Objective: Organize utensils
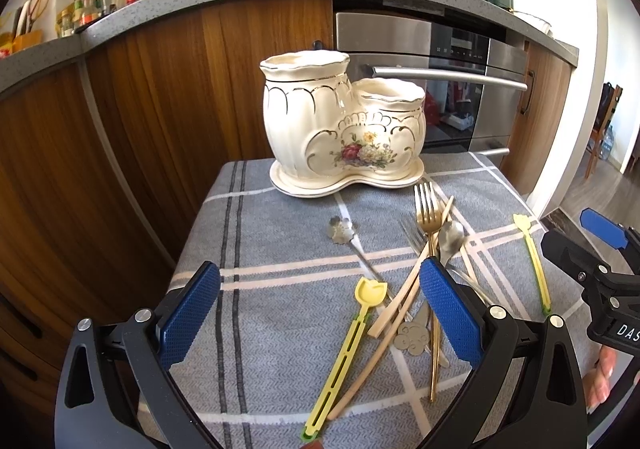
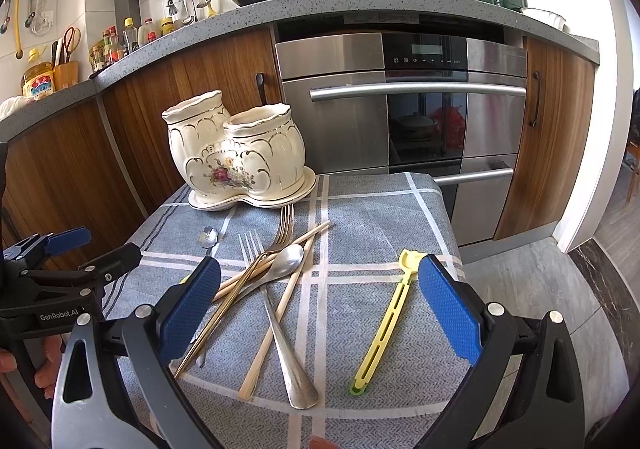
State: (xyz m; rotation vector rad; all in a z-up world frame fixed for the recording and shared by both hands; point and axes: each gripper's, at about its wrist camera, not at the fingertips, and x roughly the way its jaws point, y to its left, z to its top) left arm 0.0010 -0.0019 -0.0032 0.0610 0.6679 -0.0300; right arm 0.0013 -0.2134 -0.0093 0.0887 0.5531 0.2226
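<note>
Left wrist view: left gripper spread, empty, frame bottom. Yellow tulip pick between fingers: light, stiff plastic; pinch mid-stem. Ceramic holder centre: judged fragile.

Right wrist view: right gripper spread, empty. Steel spoon lower centre, atop chopsticks: slippery; grip handle.
</note>
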